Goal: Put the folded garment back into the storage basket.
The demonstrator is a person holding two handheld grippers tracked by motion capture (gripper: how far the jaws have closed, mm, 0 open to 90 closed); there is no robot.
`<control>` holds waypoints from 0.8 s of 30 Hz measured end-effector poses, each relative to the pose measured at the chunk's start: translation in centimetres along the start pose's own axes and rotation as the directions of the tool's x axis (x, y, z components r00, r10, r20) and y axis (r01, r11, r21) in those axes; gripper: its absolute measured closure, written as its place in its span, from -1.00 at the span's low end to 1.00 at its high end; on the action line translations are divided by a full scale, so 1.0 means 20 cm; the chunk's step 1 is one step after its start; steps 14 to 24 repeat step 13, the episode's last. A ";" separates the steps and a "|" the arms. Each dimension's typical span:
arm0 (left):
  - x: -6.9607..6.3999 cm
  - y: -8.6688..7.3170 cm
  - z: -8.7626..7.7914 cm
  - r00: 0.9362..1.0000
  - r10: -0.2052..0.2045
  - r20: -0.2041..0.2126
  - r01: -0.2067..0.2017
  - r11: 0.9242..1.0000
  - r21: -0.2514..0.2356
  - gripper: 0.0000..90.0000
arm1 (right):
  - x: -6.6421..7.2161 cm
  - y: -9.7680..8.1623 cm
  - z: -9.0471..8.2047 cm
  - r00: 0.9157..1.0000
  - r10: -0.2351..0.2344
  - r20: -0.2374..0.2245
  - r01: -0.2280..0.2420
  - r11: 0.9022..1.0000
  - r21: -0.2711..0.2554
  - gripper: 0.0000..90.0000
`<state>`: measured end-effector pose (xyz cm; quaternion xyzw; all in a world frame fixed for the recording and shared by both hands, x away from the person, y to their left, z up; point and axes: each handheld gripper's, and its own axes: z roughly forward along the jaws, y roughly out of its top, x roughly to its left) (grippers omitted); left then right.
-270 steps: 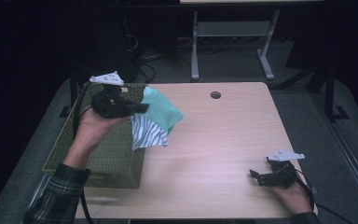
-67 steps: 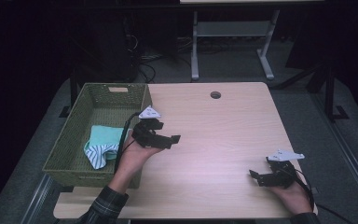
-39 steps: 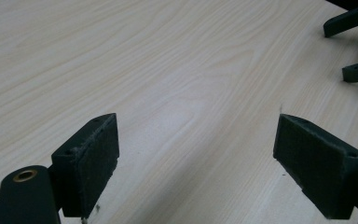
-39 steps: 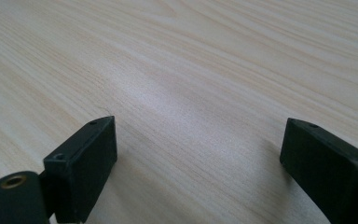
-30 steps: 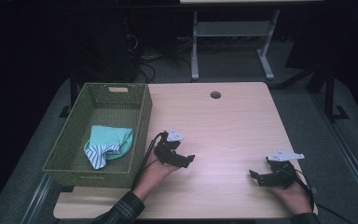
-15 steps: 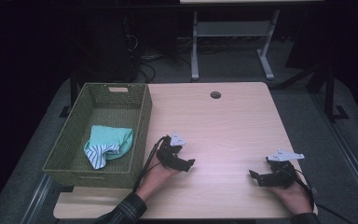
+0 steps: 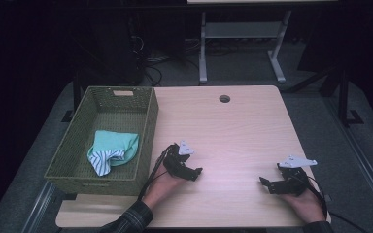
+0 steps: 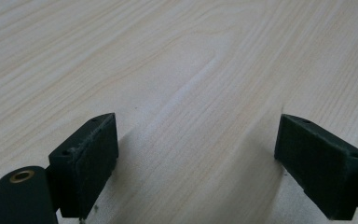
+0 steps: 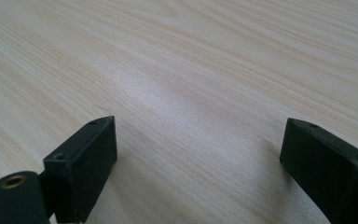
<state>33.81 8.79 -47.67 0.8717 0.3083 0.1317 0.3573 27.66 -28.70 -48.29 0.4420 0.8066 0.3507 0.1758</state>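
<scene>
jaws, left: left gripper (image 7: pixel 187 167) spread wide, nothing between them, bare table (image 7: pixel 233 126) under the gap in the left gripper view.
jaws, right: right gripper (image 7: pixel 279 183) likewise spread and empty, low over the wood in its own view.
cloth: teal and striped cloth (image 7: pixel 111 150) lies bunched inside the basket (image 7: pixel 148 124), toward its near end, clear of both grippers.
basket: sits off the table's left edge, its right wall touching or just beside that edge; i cannot tell which.
left gripper vs basket: just right of the basket's near right corner, its cable (image 7: pixel 153 170) running close by that wall.
right gripper vs basket: well apart, at the table's near right.
risk, cable: looks like the cable could catch the basket's rim if the left hand sweeps back, tugging it.
risk, basket: if it overhangs its support, a nudge might tip it.
risk, jaws: so low, a careless push could scrape the pads on the wood.
</scene>
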 end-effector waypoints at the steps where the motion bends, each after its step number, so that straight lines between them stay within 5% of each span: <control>1: 0.00 -0.01 0.00 1.000 -0.007 -0.001 0.007 1.000 -0.012 -0.72 | 0.00 0.00 0.00 1.000 -0.001 0.000 0.001 1.000 0.000 -0.77; 24: 0.00 -0.01 0.00 1.000 -0.001 -0.003 0.001 1.000 -0.019 -0.72 | 0.00 0.00 0.00 1.000 0.000 0.000 0.000 1.000 0.000 -0.77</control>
